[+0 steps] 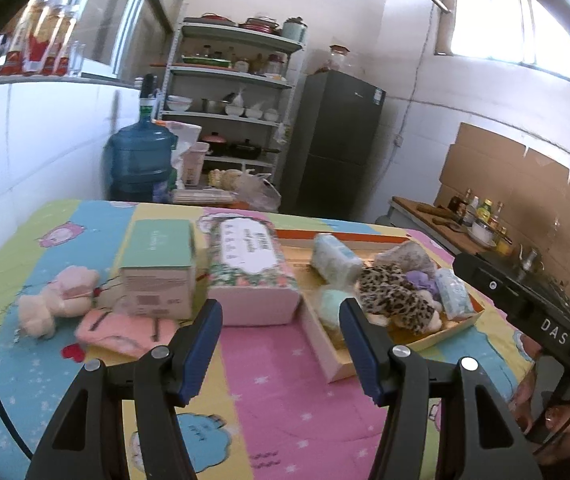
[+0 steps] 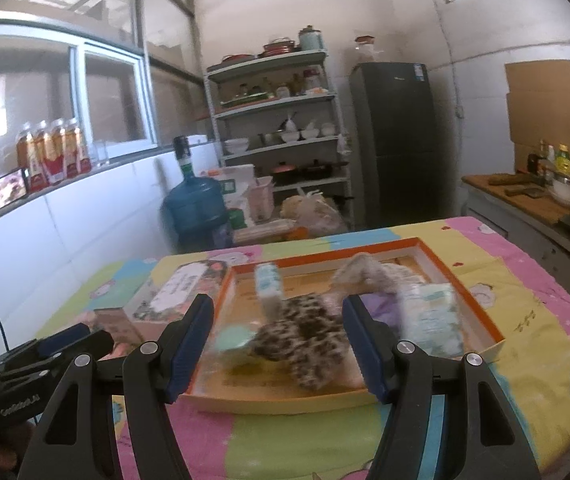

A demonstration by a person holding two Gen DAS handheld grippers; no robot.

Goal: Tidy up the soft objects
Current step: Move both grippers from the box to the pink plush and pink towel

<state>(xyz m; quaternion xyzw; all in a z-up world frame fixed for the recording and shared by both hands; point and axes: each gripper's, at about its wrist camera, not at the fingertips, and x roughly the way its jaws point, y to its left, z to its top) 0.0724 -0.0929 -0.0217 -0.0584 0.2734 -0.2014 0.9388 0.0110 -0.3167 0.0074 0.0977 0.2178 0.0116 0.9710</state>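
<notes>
An orange-rimmed shallow box (image 1: 461, 322) (image 2: 481, 322) lies on the colourful tablecloth and holds a leopard-print plush (image 1: 399, 294) (image 2: 305, 334), a mint round pad (image 1: 331, 304) (image 2: 233, 340), tissue packs (image 1: 335, 258) (image 2: 431, 316) and a purple item (image 1: 419, 280). Left of the box lie a floral tissue pack (image 1: 251, 270), a green-lidded carton (image 1: 159, 268), a pink plush (image 1: 59, 300) and a folded pink cloth (image 1: 125, 330). My left gripper (image 1: 281, 346) hovers open and empty before the floral pack. My right gripper (image 2: 277, 346) is open, empty, in front of the box.
Behind the table stand a blue water jug (image 1: 141, 160), a shelf rack of dishes (image 1: 241, 92) and a dark fridge (image 1: 335, 140). A counter with bottles and a bowl (image 1: 481, 224) runs along the right wall. The right gripper's body (image 1: 525, 304) and a hand are at the right edge.
</notes>
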